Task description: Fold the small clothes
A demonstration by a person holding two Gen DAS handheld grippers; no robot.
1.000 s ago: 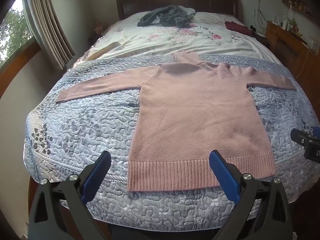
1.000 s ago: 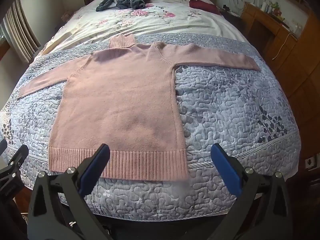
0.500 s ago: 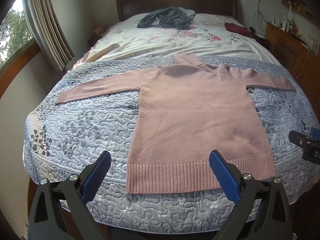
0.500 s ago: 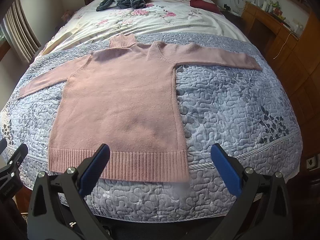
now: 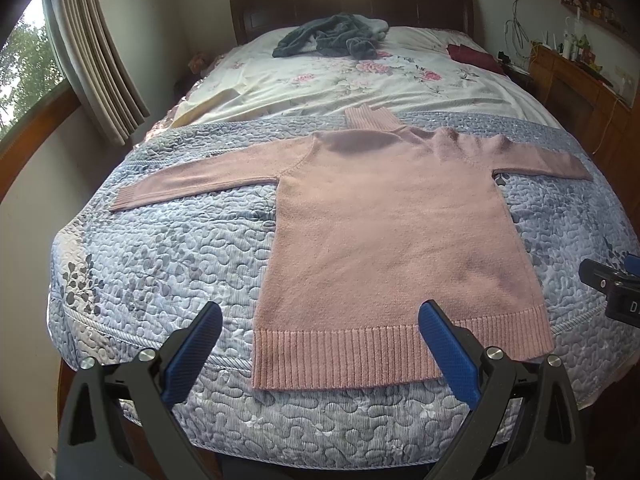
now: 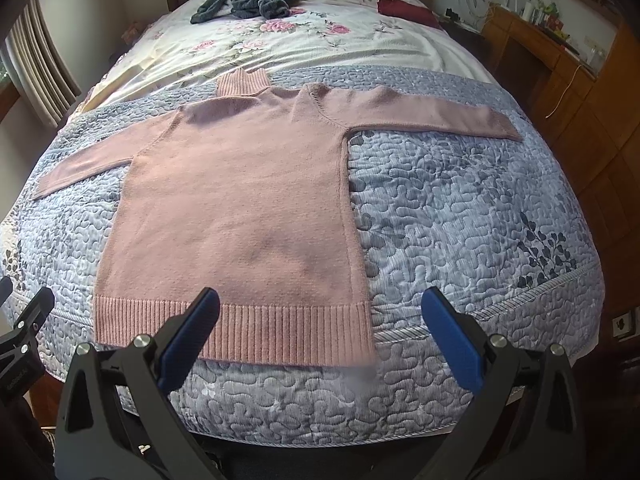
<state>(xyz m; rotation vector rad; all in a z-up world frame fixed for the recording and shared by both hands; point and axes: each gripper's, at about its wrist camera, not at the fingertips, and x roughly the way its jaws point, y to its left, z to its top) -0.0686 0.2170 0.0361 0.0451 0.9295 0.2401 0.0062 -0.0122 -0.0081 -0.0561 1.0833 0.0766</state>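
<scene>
Lying flat on the quilted bedspread at the foot of the bed, the pink sweater has both sleeves spread and its ribbed hem nearest. The left tongs and right tongs hover spread wide, empty. Risk: pinching quilt with the knit would drag the bedspread; a shallow bite may let the hem slip.
</scene>
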